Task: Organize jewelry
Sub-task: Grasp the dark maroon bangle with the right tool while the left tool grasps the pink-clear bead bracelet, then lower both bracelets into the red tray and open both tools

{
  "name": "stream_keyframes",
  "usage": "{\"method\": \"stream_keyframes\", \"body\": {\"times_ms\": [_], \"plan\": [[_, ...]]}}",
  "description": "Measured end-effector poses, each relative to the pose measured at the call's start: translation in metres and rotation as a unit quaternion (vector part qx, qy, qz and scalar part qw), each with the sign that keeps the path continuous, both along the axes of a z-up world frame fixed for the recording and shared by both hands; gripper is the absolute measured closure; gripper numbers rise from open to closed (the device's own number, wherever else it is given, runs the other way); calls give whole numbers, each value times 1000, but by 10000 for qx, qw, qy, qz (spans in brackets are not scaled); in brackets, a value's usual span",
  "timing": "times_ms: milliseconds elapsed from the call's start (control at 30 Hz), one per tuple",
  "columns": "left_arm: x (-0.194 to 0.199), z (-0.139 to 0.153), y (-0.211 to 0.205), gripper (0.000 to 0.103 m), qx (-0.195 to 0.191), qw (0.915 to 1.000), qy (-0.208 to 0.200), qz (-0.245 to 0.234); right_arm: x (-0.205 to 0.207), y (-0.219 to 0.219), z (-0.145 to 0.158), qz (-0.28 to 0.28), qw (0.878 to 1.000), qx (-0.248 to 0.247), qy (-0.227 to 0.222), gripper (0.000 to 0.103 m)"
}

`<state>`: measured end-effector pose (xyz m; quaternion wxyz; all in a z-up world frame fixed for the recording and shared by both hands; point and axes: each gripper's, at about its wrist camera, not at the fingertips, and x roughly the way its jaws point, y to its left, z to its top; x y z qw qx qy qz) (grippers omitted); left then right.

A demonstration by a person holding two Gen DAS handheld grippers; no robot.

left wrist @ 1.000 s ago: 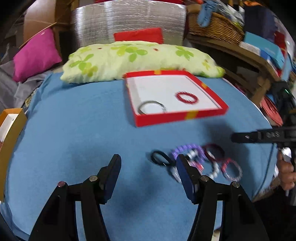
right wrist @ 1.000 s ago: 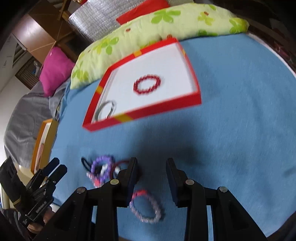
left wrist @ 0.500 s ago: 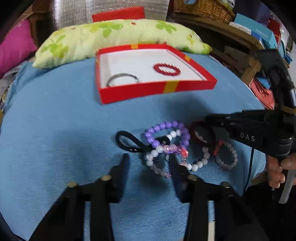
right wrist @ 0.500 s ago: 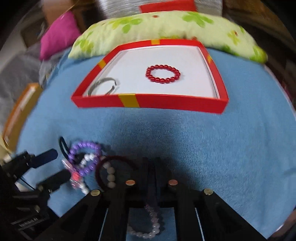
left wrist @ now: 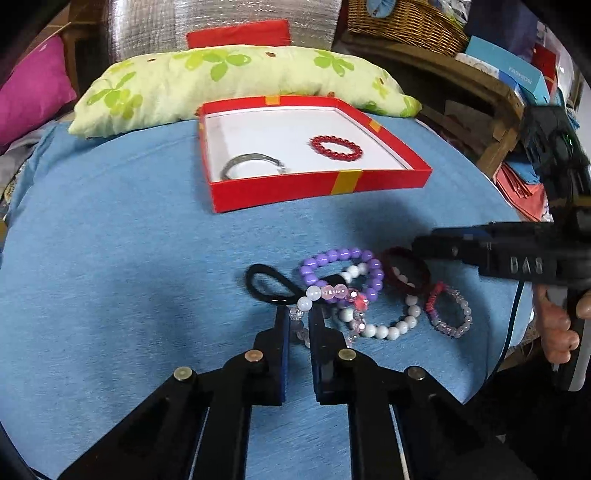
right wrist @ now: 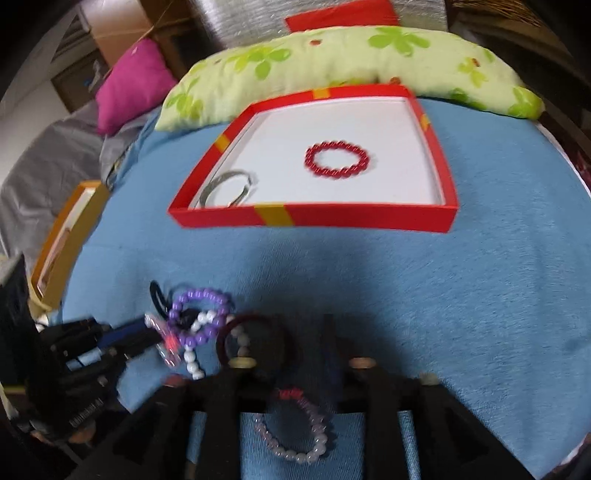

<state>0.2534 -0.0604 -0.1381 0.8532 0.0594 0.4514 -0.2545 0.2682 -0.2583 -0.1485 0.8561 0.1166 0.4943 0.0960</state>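
A heap of bracelets lies on the blue cloth: a purple bead one (left wrist: 343,258), a white bead one (left wrist: 391,328), a dark red one (left wrist: 406,269), a pale pink one with a red knot (left wrist: 447,310) and a black hair tie (left wrist: 266,280). My left gripper (left wrist: 299,317) is closing, and its pads pinch a pink and clear bead bracelet (left wrist: 334,291) at the heap's near edge. My right gripper (right wrist: 299,332) is opening over the dark red bracelet (right wrist: 255,343), blurred, nothing gripped. The red box (left wrist: 321,184) behind holds a red bead bracelet (left wrist: 336,147) and a silver bangle (left wrist: 255,166).
A green floral pillow (left wrist: 236,81) lies behind the box and a pink cushion (left wrist: 29,92) sits at far left. An orange box (right wrist: 66,236) stands at the cloth's left edge. A wooden shelf with a basket (left wrist: 402,18) is at right. A hand (left wrist: 557,328) holds the right gripper.
My left gripper came down to the heap and its jaws closed from wide apart onto the pink and clear bracelet. My right gripper shut, then parted again, and the right view rolled.
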Motion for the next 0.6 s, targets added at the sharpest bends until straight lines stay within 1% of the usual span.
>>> {"method": "stream_keyframes", "body": {"times_ms": [33,100,133,167,200,267,300,367,467,600], "plan": [[1,1,4,92,-12,10000,3,48,-2,4,-1,57,10000,-65,4,51],[2,2,10,92,-27,9999,-15,122,-5,15,-2,233,9994,-241,-81,51],[2,4,15,92,-42,9998,-29,171,-5,20,-4,298,9989,-362,-96,61],[2,5,18,92,-57,9998,-33,206,-8,24,-7,329,9979,-547,-85,78],[3,6,21,92,-81,9997,-38,242,-7,31,-12,337,9959,-840,-50,83],[3,8,25,92,-130,9995,-48,285,-10,39,-12,393,9915,-1223,-228,98],[3,10,27,92,-168,9994,-61,308,-10,41,-10,404,9898,-1328,-307,98],[2,13,30,92,-231,9991,-93,335,-12,36,-5,262,9897,-1332,-452,98],[2,21,32,92,-383,9985,-180,362,-14,20,13,-68,9916,-1015,-800,98],[8,32,32,92,-639,9967,-280,419,-16,2,34,-432,9898,-612,-1214,98]]}}
